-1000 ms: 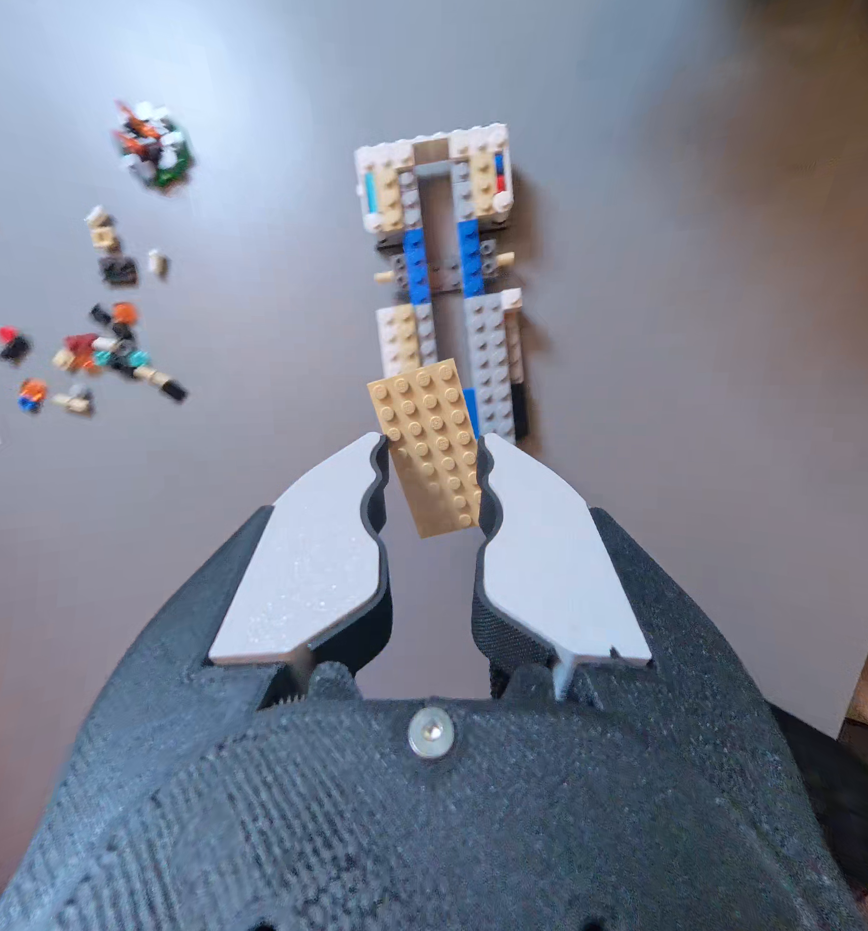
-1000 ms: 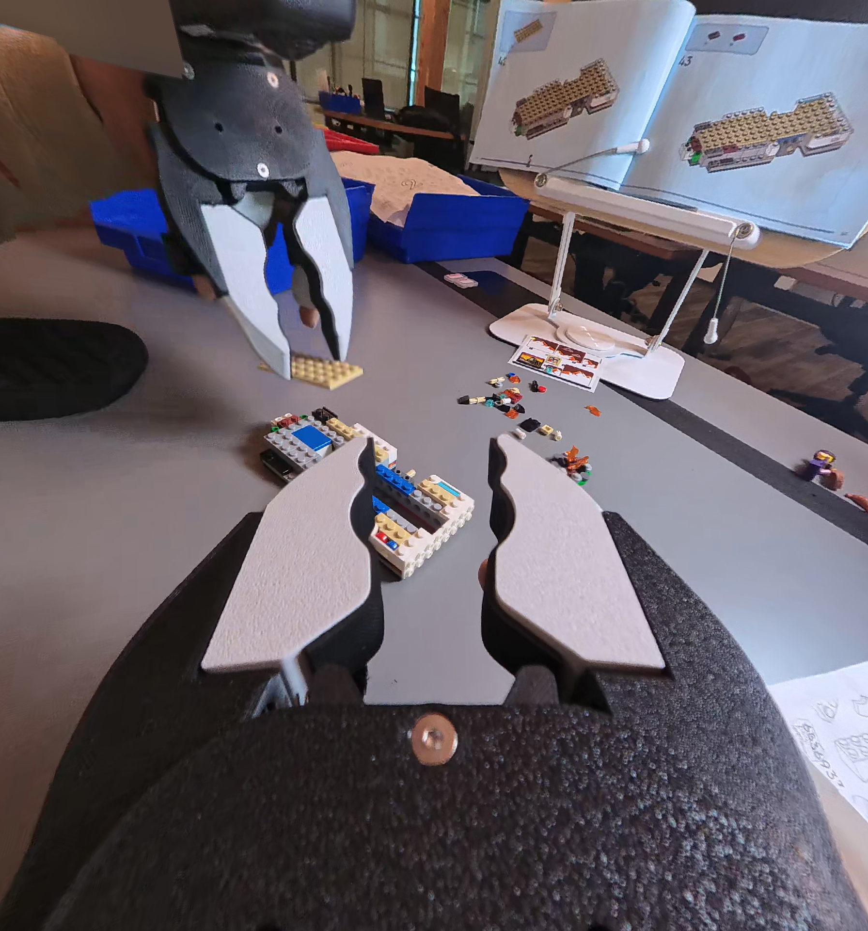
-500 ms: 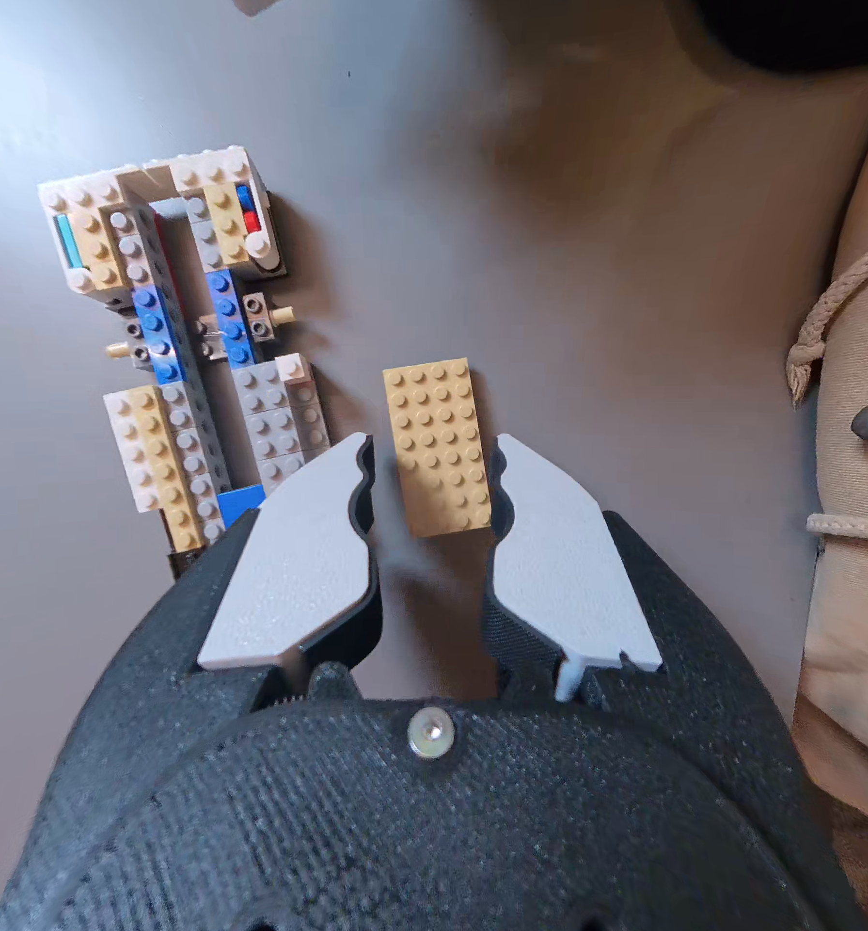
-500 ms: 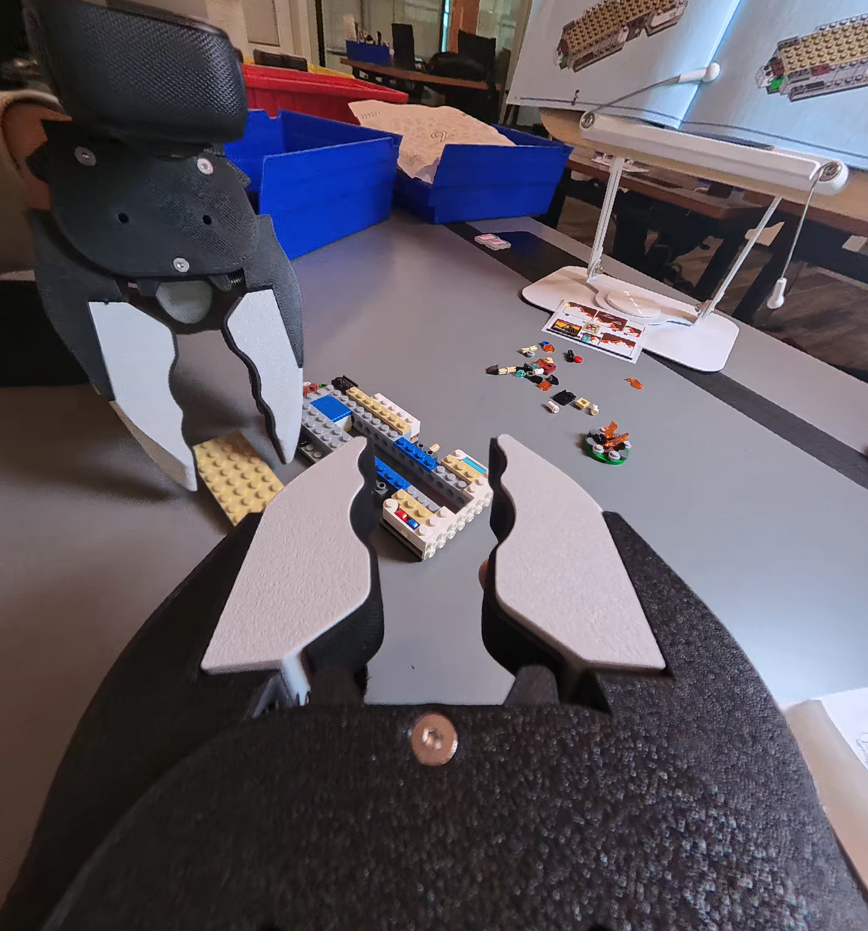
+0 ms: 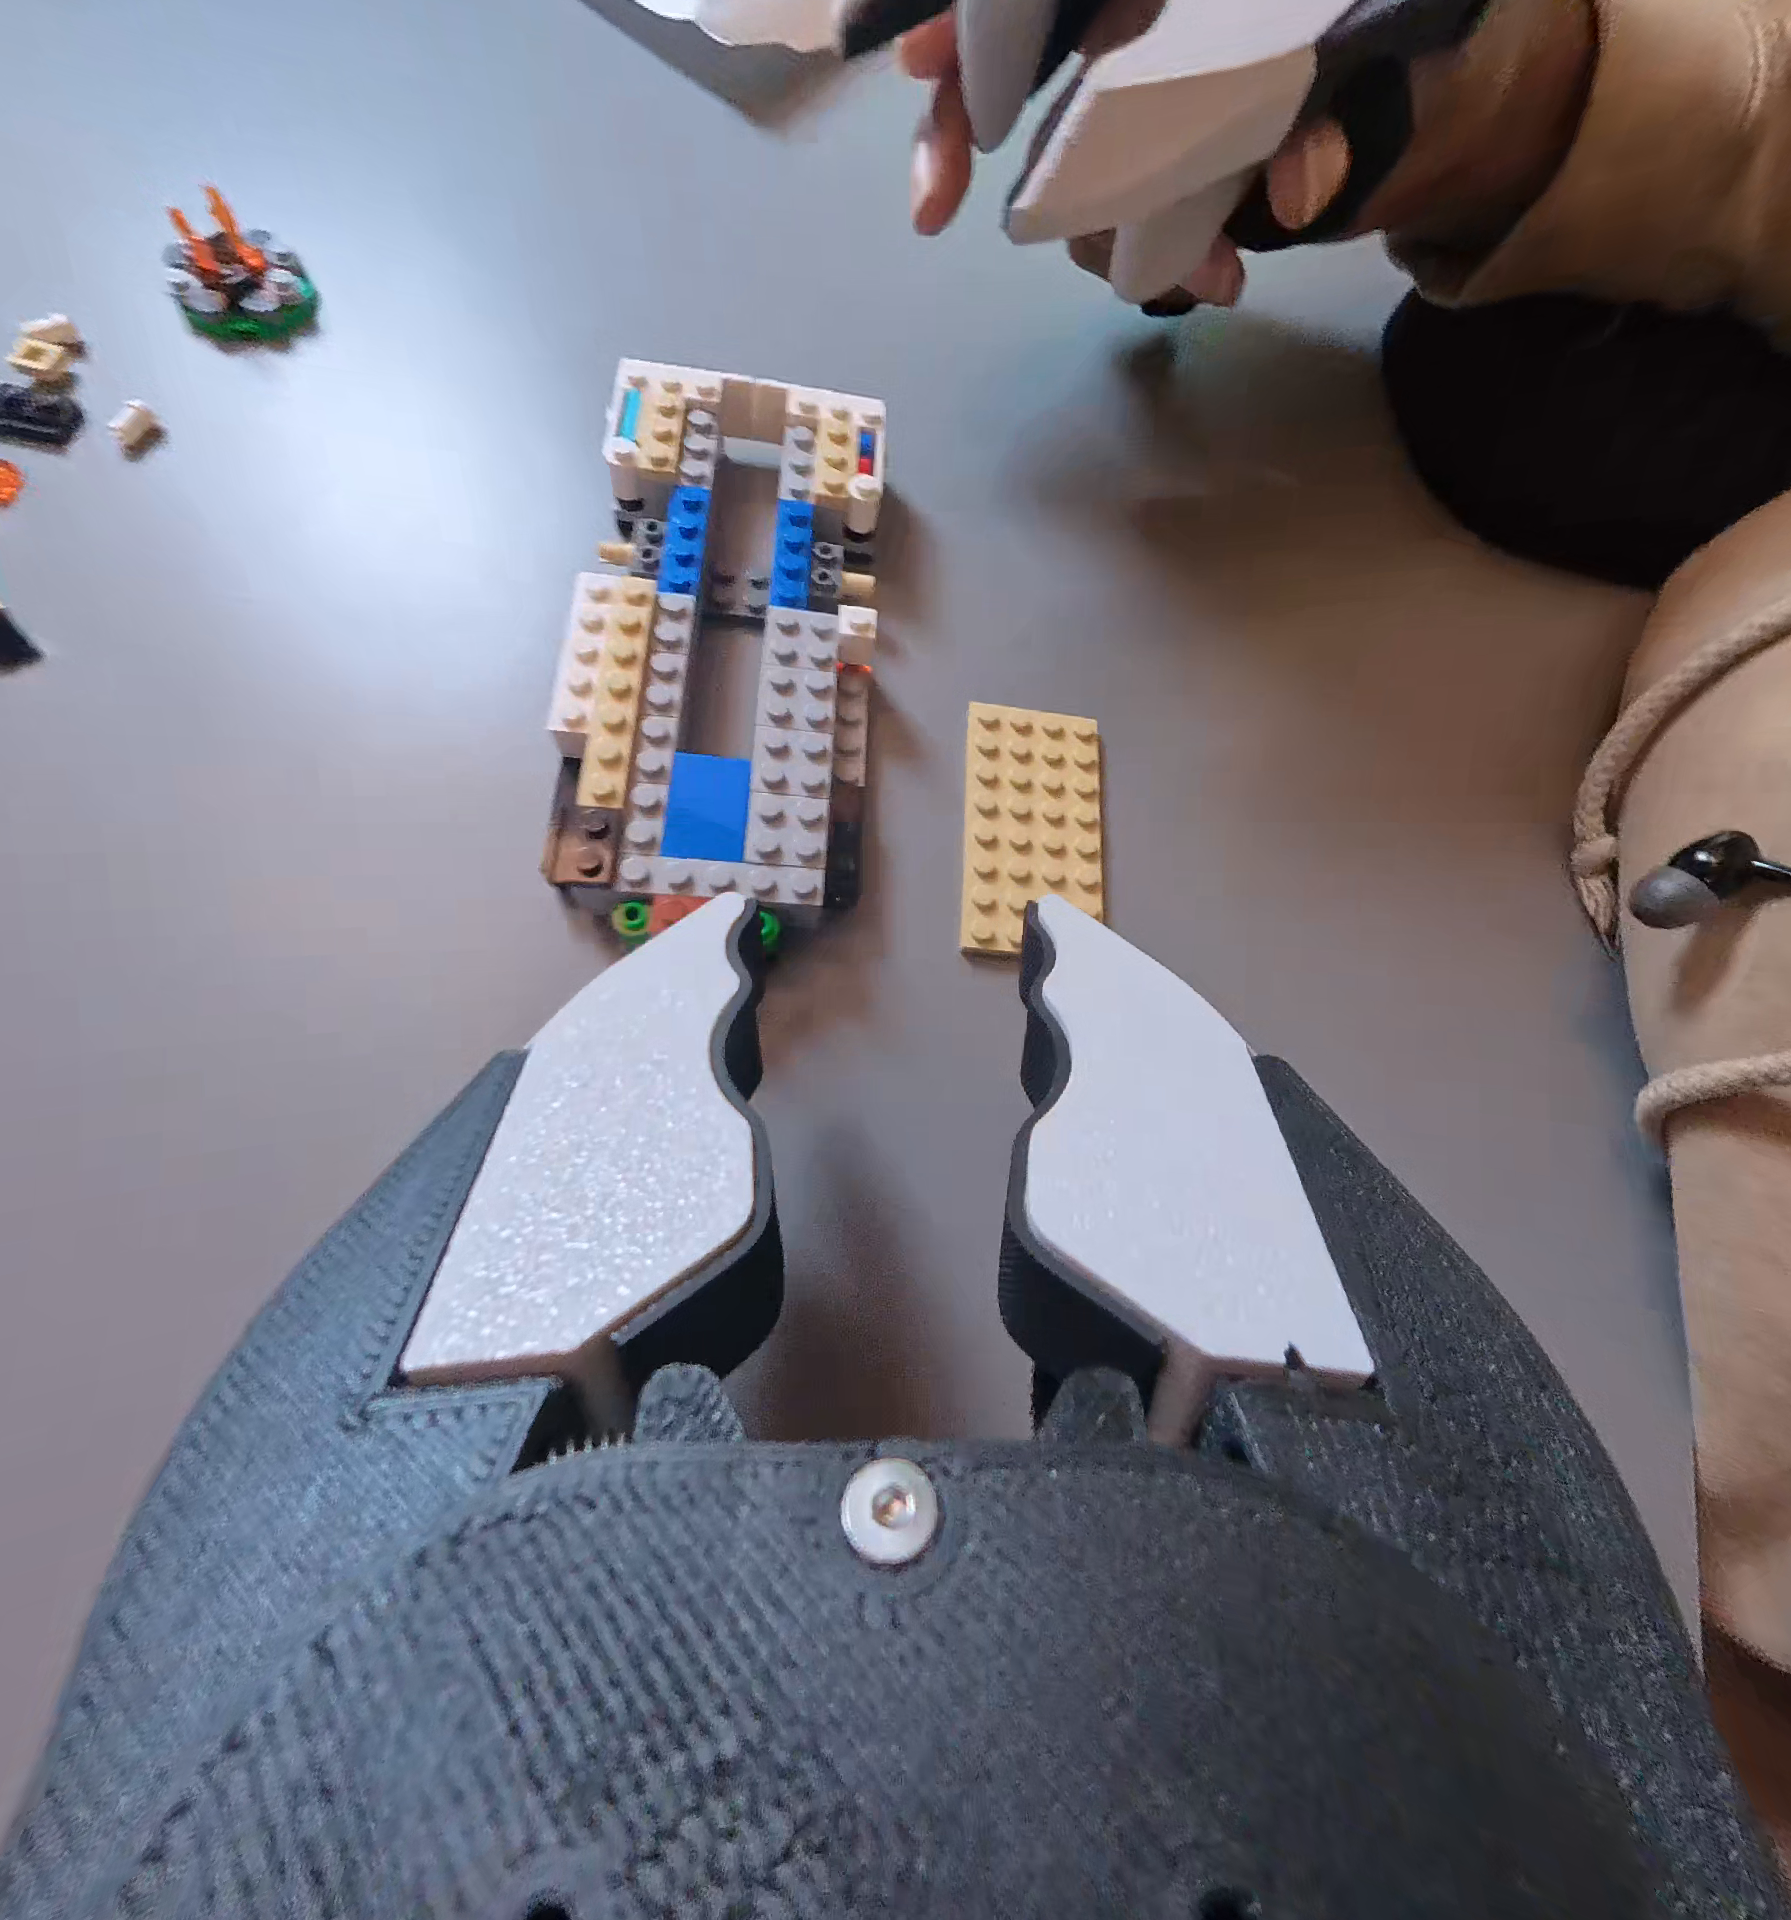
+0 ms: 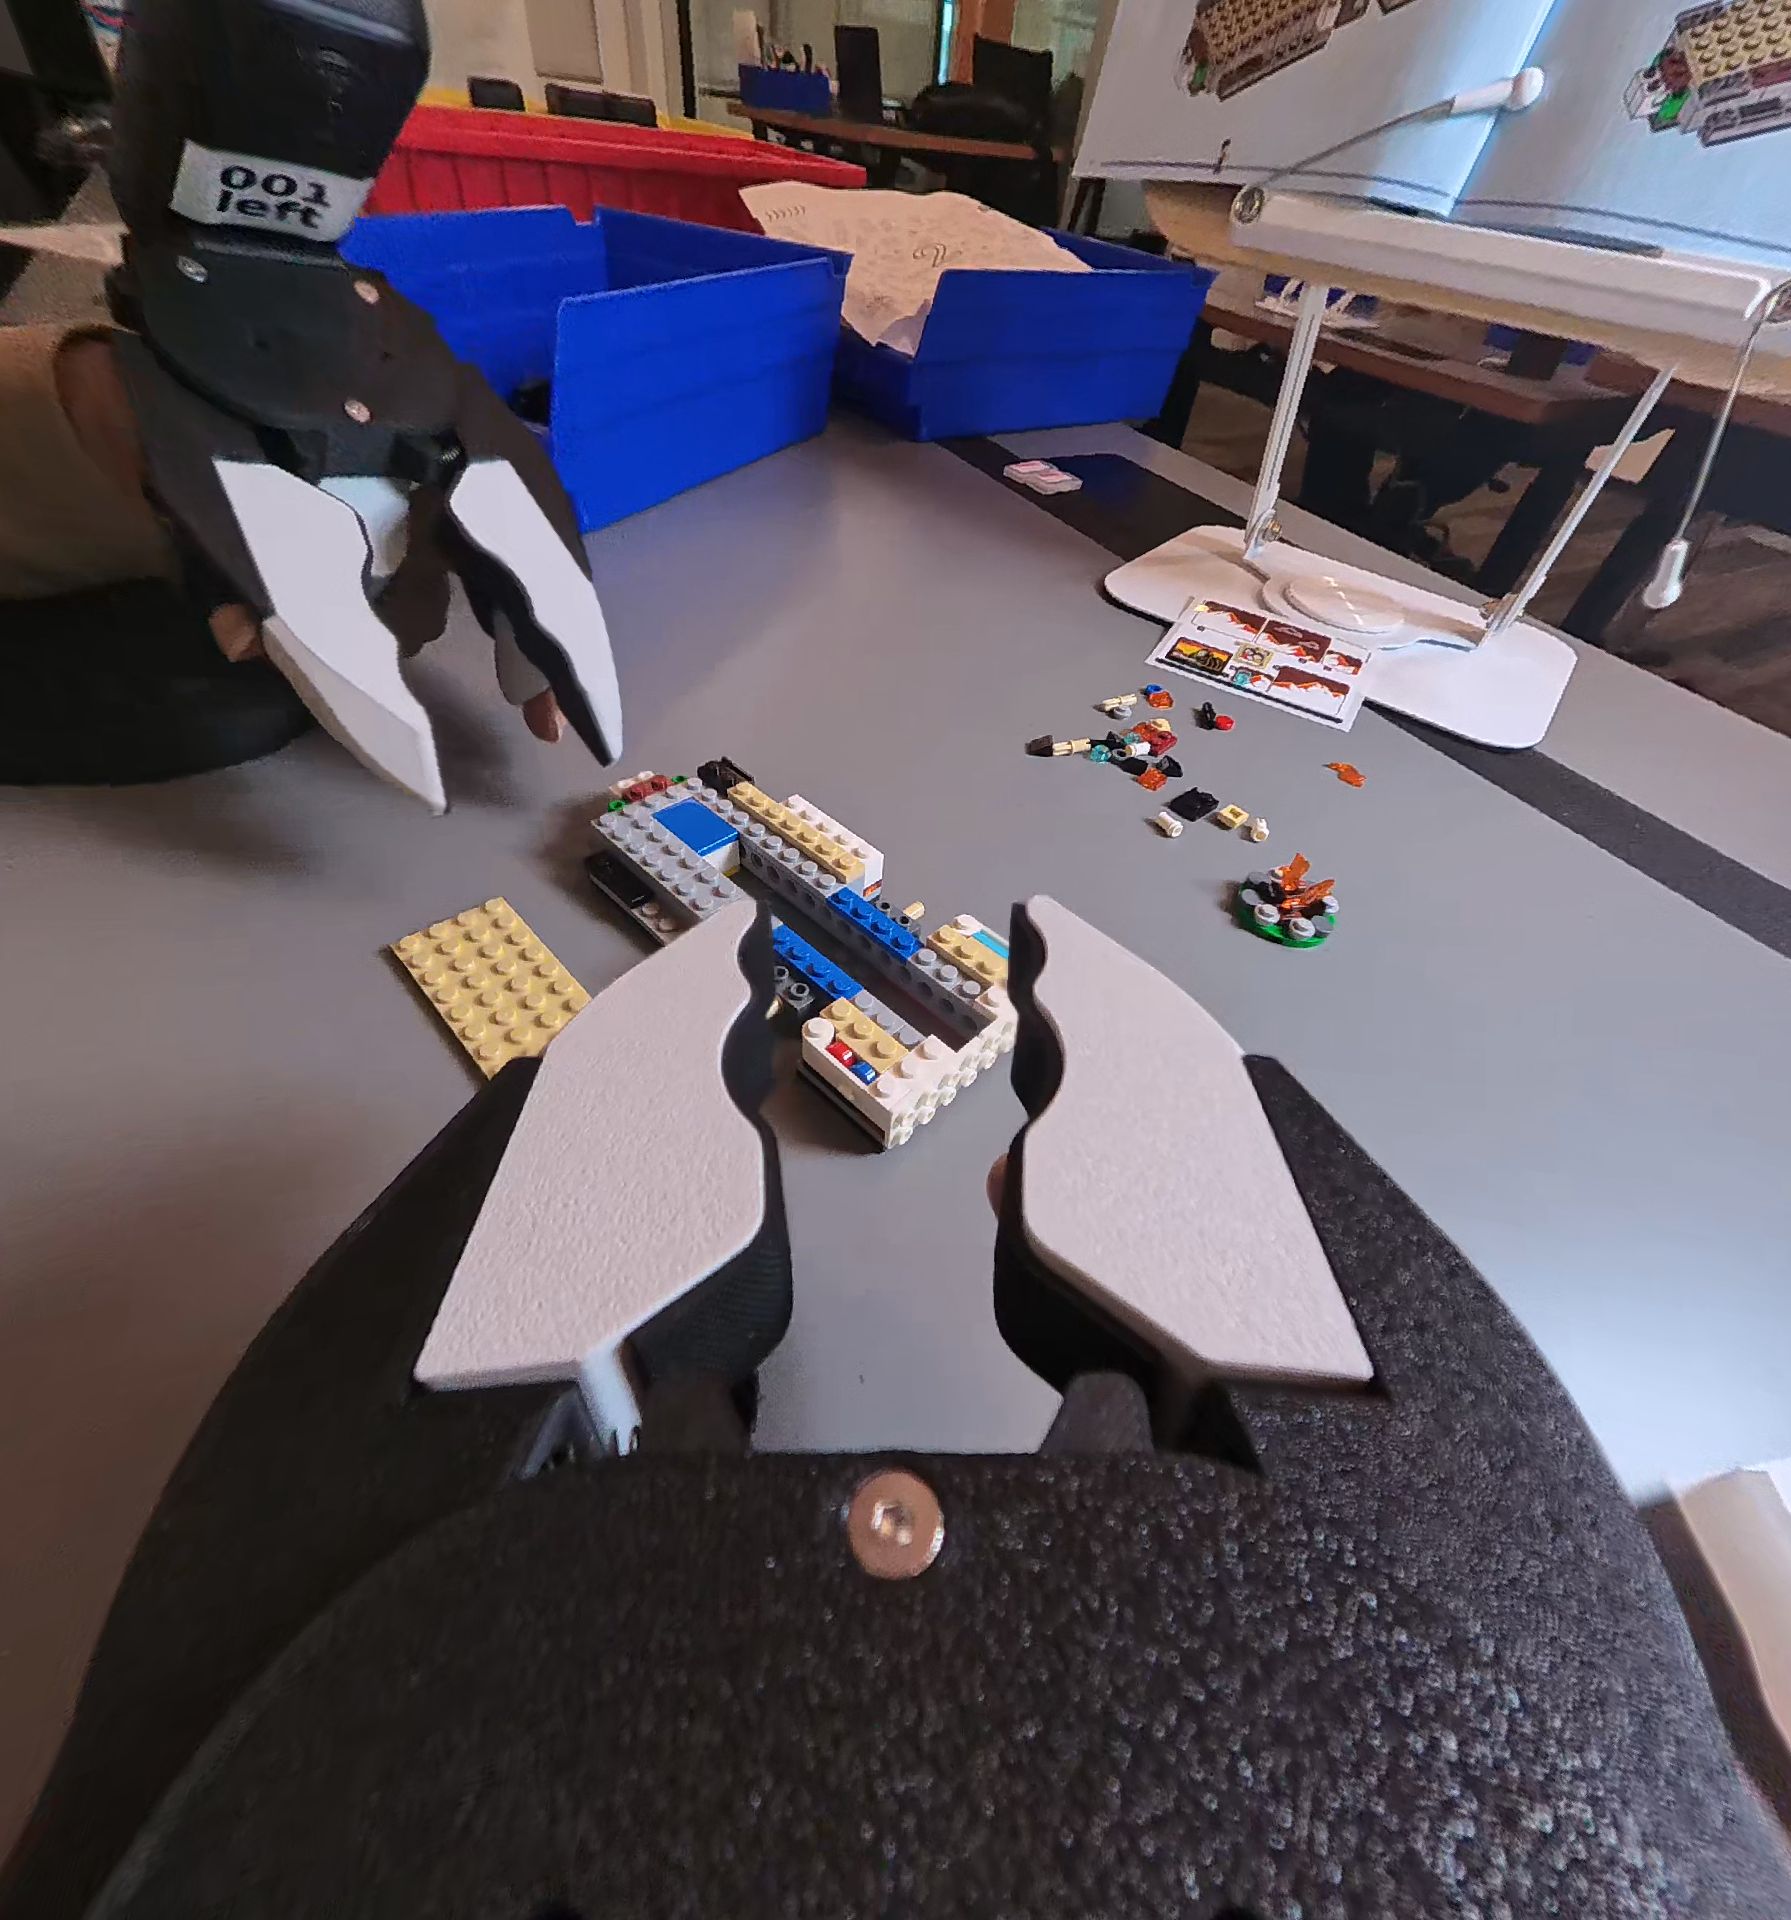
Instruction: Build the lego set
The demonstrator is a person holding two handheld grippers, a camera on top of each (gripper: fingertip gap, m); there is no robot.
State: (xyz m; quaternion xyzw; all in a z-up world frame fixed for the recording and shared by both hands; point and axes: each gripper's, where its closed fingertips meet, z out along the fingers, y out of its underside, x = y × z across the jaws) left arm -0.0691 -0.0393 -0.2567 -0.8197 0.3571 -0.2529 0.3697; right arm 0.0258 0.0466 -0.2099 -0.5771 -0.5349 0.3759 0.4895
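Behind bricks, right view: blue bins.

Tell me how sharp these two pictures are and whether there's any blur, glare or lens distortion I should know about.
Left wrist view: motion-smeared at the edges, the right gripper and loose pieces soft, a pale sheen on the table, the tan plate fairly crisp. Right wrist view: sharper, though the left gripper is blurred; wide-angle bending curves the blue bins and book stand.
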